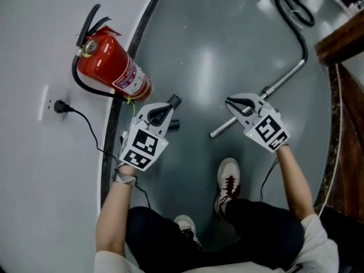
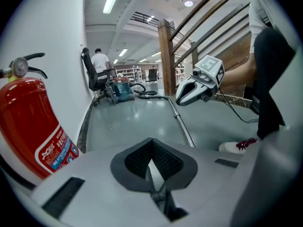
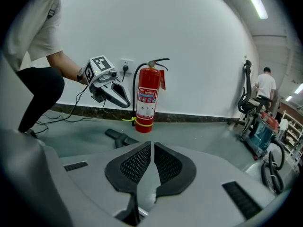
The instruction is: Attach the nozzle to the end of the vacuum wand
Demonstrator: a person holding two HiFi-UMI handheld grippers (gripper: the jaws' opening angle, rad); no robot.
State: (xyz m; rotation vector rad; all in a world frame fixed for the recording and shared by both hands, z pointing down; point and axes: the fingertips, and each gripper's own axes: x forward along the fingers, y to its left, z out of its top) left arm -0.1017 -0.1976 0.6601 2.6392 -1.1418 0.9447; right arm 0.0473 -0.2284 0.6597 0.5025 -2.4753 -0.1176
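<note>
nozzle (image 3: 118,137), wand (image 1: 284,76) seemingly apart on floor (image 1: 216,50); left gripper (image 1: 174,102), right gripper (image 1: 228,102) closed, empty

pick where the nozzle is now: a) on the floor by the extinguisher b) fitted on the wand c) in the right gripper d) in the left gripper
A: the nozzle lies on the floor in front of the extinguisher, off the wand, while the left gripper and right gripper are shut on nothing.
</note>
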